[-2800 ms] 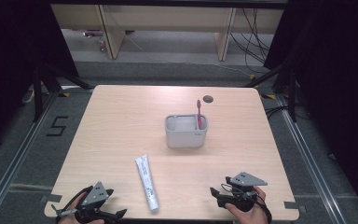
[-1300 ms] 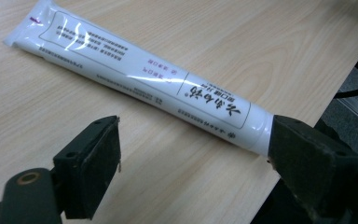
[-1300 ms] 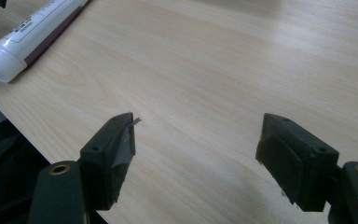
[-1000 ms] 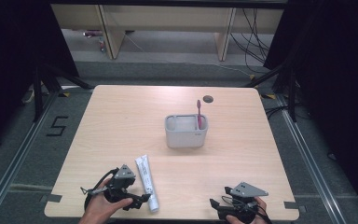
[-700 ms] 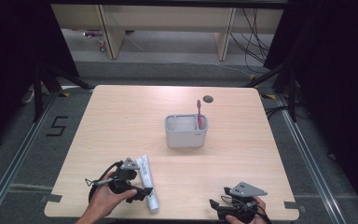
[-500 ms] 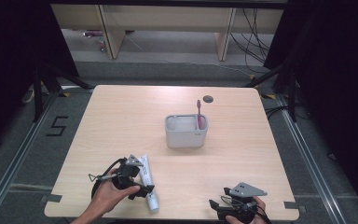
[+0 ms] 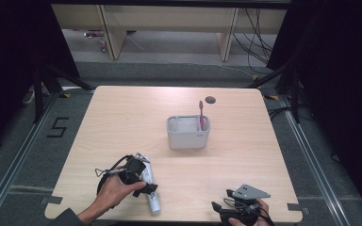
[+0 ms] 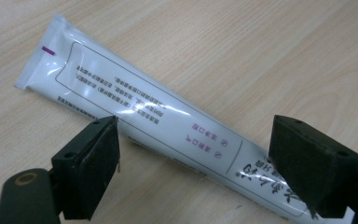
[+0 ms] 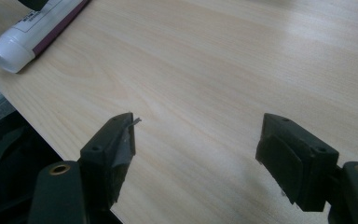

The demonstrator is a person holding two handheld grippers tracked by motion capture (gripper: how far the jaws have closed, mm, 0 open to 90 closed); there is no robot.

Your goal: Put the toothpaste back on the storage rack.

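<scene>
Grey caddy [image 7: 188, 133] well beyond tube [image 8: 158, 121]; toothbrush [image 7: 201, 113] inside, seemingly.

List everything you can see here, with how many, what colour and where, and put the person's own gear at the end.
toothpaste tube: one, white with a purple stripe, lying flat near the table's front left edge
holder: one, grey, rectangular, middle of the table
toothbrush: one, pink, standing upright in the holder's right side
table: one, light wood, with a dark round hole by the far edge
left gripper: one, black, jaws open either side of the toothpaste tube
right gripper: one, black, jaws open over bare table at the front right
</scene>
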